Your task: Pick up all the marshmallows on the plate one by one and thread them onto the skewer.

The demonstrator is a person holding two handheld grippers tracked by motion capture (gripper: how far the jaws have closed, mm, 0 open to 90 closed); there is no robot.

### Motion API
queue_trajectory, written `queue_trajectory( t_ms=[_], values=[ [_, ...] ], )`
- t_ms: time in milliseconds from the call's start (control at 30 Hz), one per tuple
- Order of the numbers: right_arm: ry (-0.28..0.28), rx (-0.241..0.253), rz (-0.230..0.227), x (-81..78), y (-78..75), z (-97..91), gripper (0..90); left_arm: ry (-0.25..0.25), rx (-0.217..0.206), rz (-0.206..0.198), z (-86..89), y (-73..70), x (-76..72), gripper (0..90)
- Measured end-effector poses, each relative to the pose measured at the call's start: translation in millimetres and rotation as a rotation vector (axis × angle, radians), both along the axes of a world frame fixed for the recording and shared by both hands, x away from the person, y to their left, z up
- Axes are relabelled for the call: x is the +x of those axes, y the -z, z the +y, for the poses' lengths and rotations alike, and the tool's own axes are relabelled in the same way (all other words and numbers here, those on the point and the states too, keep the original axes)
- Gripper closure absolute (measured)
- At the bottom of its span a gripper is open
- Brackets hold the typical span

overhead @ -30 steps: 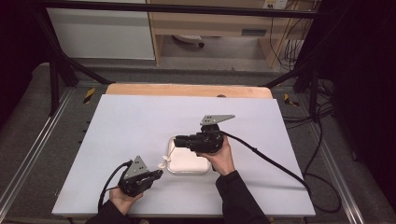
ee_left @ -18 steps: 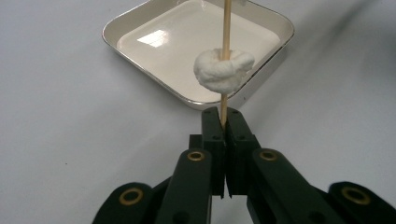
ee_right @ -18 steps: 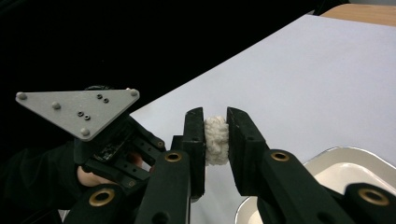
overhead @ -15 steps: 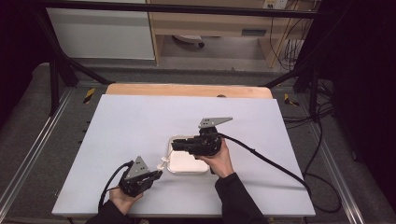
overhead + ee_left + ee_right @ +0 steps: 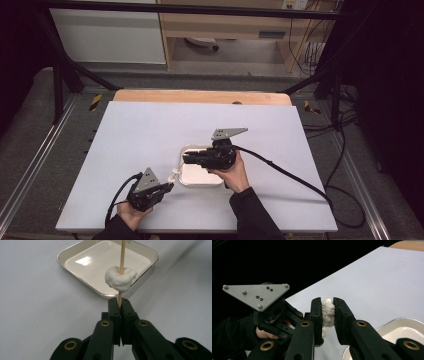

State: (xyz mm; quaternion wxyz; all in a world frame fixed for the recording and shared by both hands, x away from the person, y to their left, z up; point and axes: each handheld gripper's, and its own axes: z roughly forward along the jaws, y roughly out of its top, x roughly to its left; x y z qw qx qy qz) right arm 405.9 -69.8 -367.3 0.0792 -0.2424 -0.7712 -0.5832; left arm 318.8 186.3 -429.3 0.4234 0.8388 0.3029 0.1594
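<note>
Thing in hand: a small white, lumpy, dough-like lump (image 5: pixel 120 278), threaded on a thin wooden skewer (image 5: pixel 122 255). Its surface is seen as rough and crumpled, ring-like around the stick, matte against the glossy dish behind.

Left gripper (image 5: pixel 119 305): jaws are closed tight on the lower end of the skewer; the stick is held upright between the pads, and the lump sits on it just above the jaw tips, at 12 o'clock from them, apart from the pads.

Right gripper (image 5: pixel 327 312): jaws are set narrow and pressed on a white lump from both sides (image 5: pixel 327 312); a slight closing has just been logged, with the lump between the pads. A bit of white is seen hanging below the left pad.

Left gripper view: the skewer and the shallow square white dish with a metallic rim (image 5: pixel 75 252) are shown plainly, the dish beyond the lump at 12 o'clock, empty-looking and shiny. The right gripper view gives instead the squeeze on the lump, the other gripper with its grey three-cornered plate (image 5: pixel 257 295) at 9 o'clock, and a corner of the dish at 4 o'clock.

High view: on the white table (image 5: pixel 150 130), the dish (image 5: pixel 196 179) lies between the grippers; the right gripper (image 5: pixel 190 159) is over the dish's far left rim, the left gripper (image 5: pixel 167 187) at the dish's 8 o'clock. The lump is too small there to be judged closely.
</note>
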Motion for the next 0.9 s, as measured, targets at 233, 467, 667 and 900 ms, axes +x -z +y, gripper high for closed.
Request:
queue_trajectory(
  t_ms=[233, 467, 667, 900],
  values=[
    [-0.007, 0.0, 0.001, -1.0, 2.1, 1.1, 79.3, -0.019, 0.016, 0.008, -0.1, -0.6, -2.7, 88.8],
    [-0.003, 0.009, -0.008, -2.8, 4.4, 1.4, 79.4, -0.008, 0.01, -0.008, -0.4, -1.2, -2.0, 88.8],
    [-0.008, 0.022, -0.005, -3.4, 6.1, 2.6, 79.4, -0.006, 0.009, -0.016, -0.8, -1.3, -2.4, 88.8],
    [-0.016, 0.02, -0.009, -4.9, 9.1, 4.1, 79.5, -0.02, 0.019, 0.004, -1.4, -0.6, -4.2, 88.8]
  ],
)
